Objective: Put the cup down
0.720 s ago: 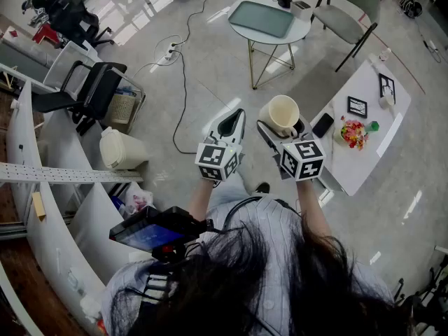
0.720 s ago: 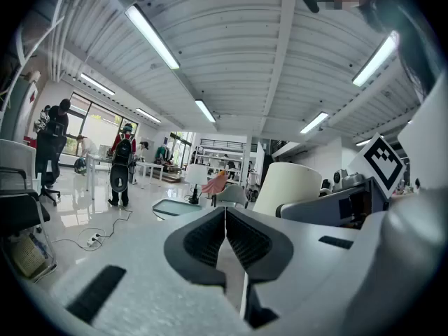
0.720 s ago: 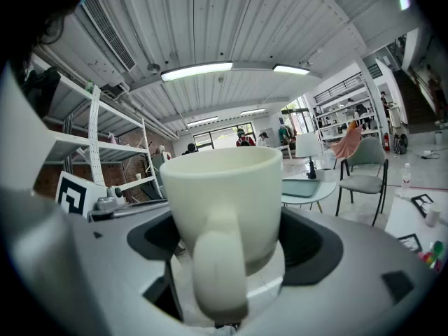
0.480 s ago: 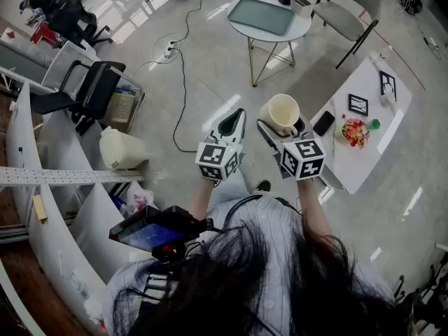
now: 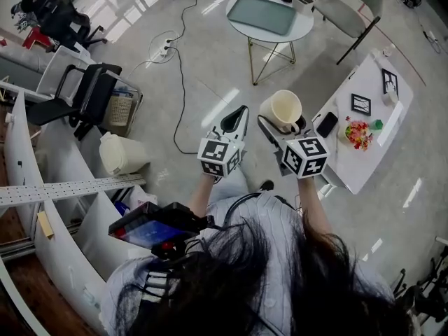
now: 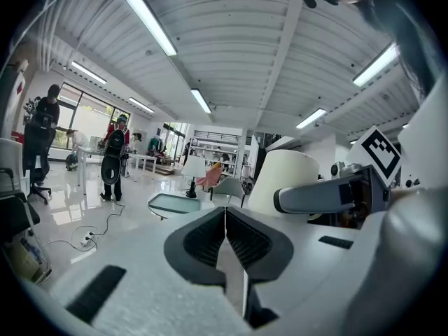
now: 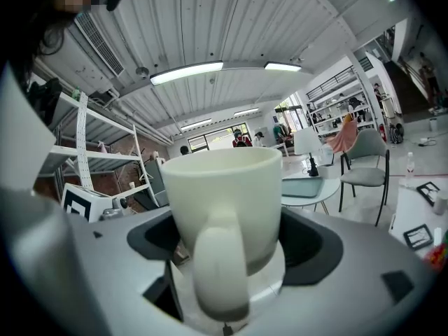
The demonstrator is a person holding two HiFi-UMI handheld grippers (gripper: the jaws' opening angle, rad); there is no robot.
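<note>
Right gripper is gripping the cream cup upright, jaws wide, handle facing its camera. Only the head view is showing the cup hanging above the floor, white table at its 3 o'clock. Left gripper is idling, jaws together, empty.

The cream cup sits mouth-up between the jaws of the right gripper, just past the frame's centre toward one o'clock. Beside it at the cup's nine o'clock, the left gripper shows its jaws drawn together to a point. A white table lies at three o'clock, carrying a dark phone, a colourful heap and two black-framed squares. At twelve o'clock stands a round table with a grey chair beside it. A white jug rests on the floor at nine o'clock.
</note>
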